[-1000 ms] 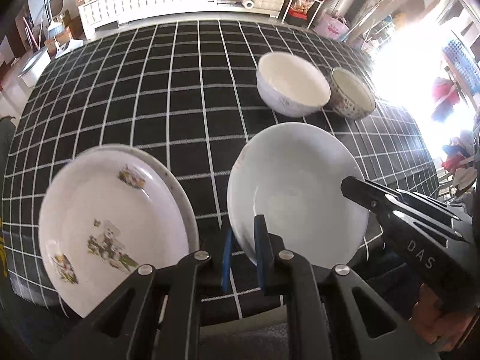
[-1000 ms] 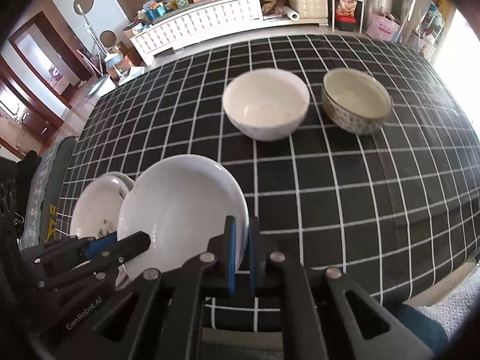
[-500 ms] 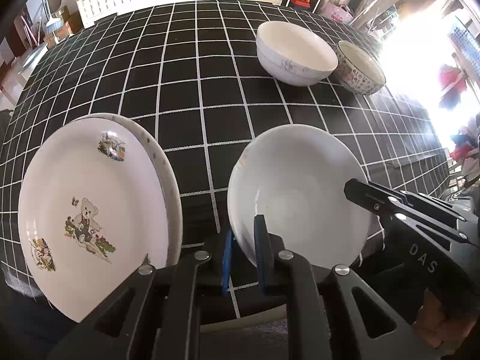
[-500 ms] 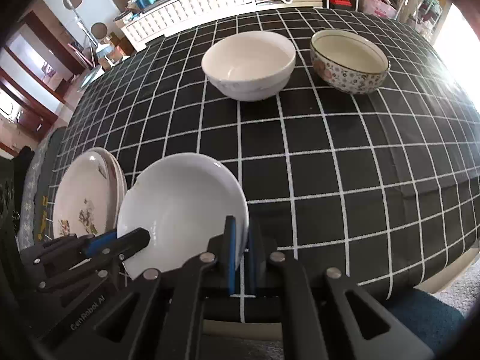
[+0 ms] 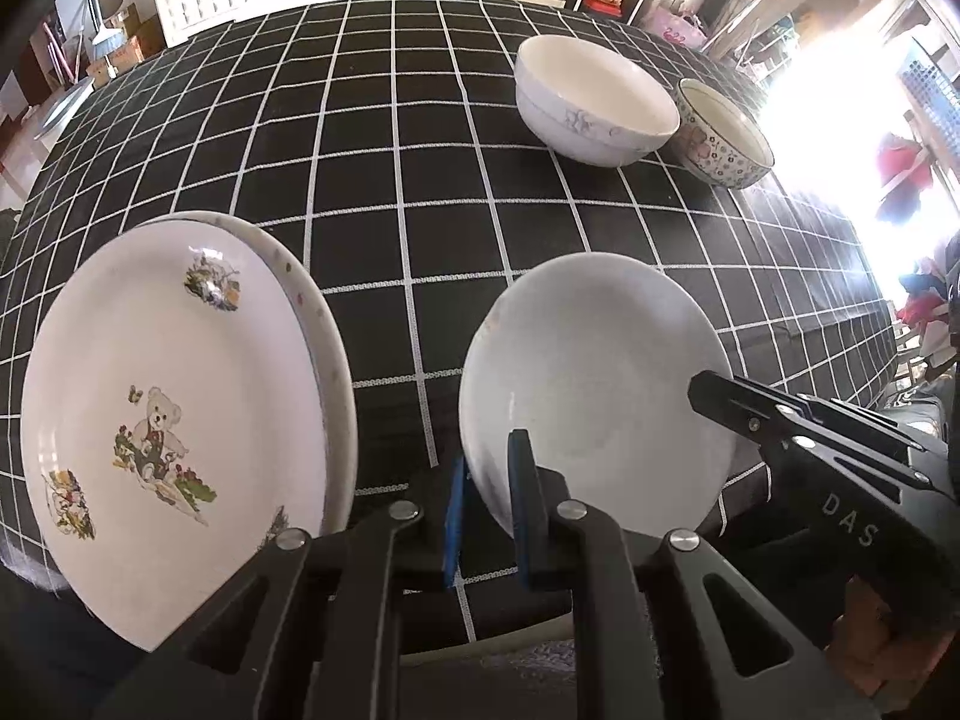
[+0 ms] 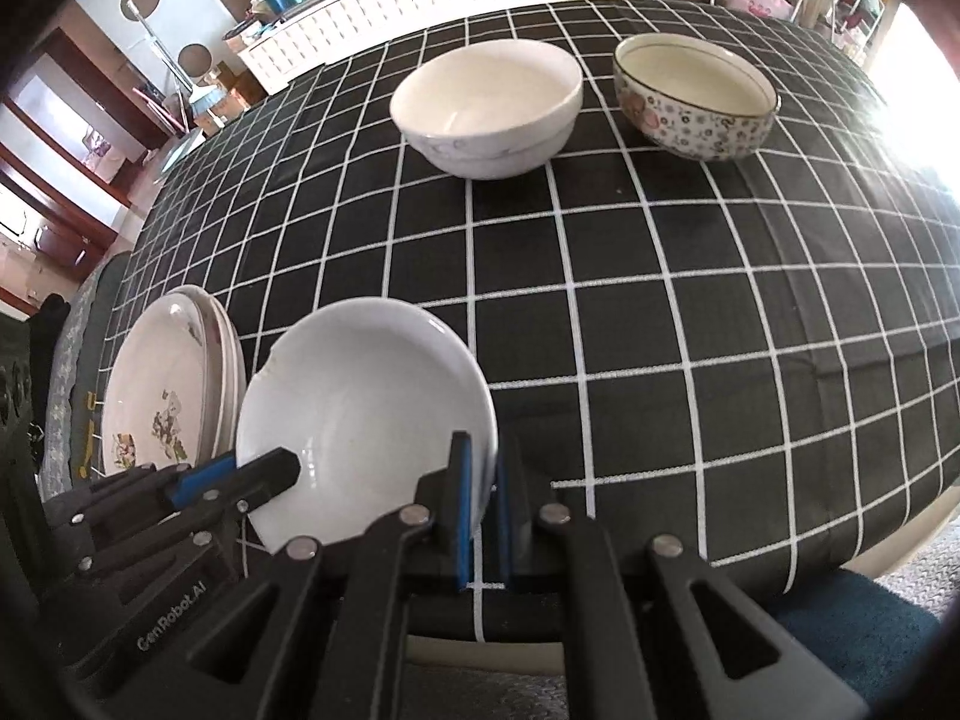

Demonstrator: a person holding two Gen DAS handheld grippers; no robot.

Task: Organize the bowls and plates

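A plain white plate (image 5: 594,384) hangs tilted over the near edge of the table. My left gripper (image 5: 489,462) is shut on the plate's near left rim. My right gripper (image 6: 483,468) is shut on its near right rim (image 6: 360,396). Each wrist view shows the other gripper's fingers at the far side of the plate, the right one's (image 5: 720,390) and the left one's (image 6: 282,468). A stack of plates (image 5: 162,408) printed with a bear lies just left of it. A white bowl (image 5: 594,102) and a flower-patterned bowl (image 5: 726,138) stand further back.
A black cloth with a white grid (image 5: 420,150) covers the table, whose front edge runs just beneath the grippers. A white cabinet (image 6: 384,0) and shelves stand beyond the far edge. Bright light floods in from the right.
Both grippers have come down with the white plate between them, nearer to the tablecloth. The bear plates and both bowls lie where they were.
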